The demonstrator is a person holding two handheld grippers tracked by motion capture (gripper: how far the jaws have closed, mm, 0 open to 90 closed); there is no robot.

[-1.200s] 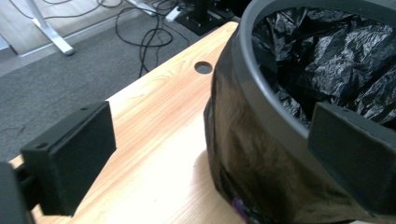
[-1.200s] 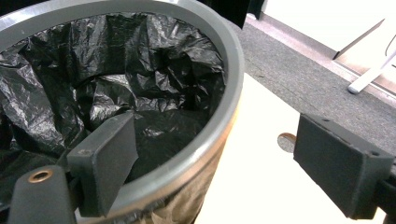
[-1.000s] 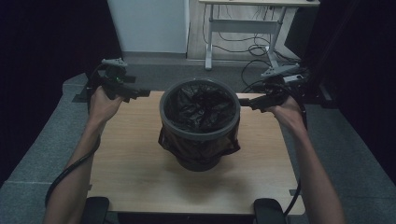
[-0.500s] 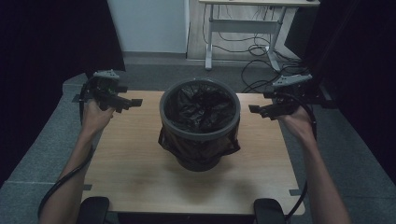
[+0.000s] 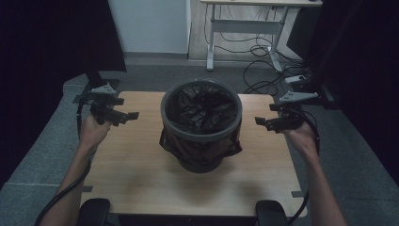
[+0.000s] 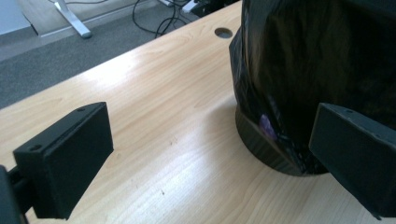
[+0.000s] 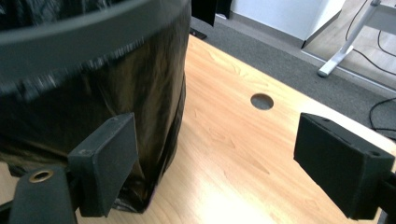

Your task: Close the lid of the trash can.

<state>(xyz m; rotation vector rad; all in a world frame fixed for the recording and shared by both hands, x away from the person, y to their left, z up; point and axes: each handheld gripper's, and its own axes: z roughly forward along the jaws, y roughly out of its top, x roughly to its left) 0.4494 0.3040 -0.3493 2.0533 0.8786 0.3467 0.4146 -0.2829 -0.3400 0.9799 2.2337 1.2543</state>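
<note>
A round grey bin (image 5: 201, 126) stood upright near the middle of a light wooden table (image 5: 136, 174), fitted with a black plastic liner bag (image 5: 200, 106) whose crumpled inside showed through the open top and whose loose skirt hung down over the outside wall below the rim. In the left gripper view the bag (image 6: 322, 70) draped glossy and wrinkled over the bin's dark base (image 6: 266, 147), which rested flat on the tabletop (image 6: 168, 140); a round cable hole (image 6: 223, 32) was cut in the board just beside the bin. The left gripper (image 5: 123, 114) was held in the person's left hand (image 5: 93, 132) over the table's left edge, pointed level toward the bin and well apart from it; its jaws stood wide apart with nothing between them, one pad (image 6: 70, 158) over bare wood, the other (image 6: 355, 158) in front of the bag without visible contact. The right gripper (image 5: 263, 122), in the right hand (image 5: 301, 136), was held at the table's right side, likewise aimed at the bin and near it but apart. Its jaws were spread wide and empty; in the right gripper view one pad (image 7: 109, 161) lay close in front of the bag's hanging skirt (image 7: 116, 93), touching or not could not be told, and the other (image 7: 341, 163) stood over the bare board (image 7: 224, 154) near a second cable hole (image 7: 261, 101). Beyond the table: grey carpet (image 5: 155, 70), a white desk frame (image 5: 244, 28) and loose cables (image 5: 268, 70) on the floor.
</note>
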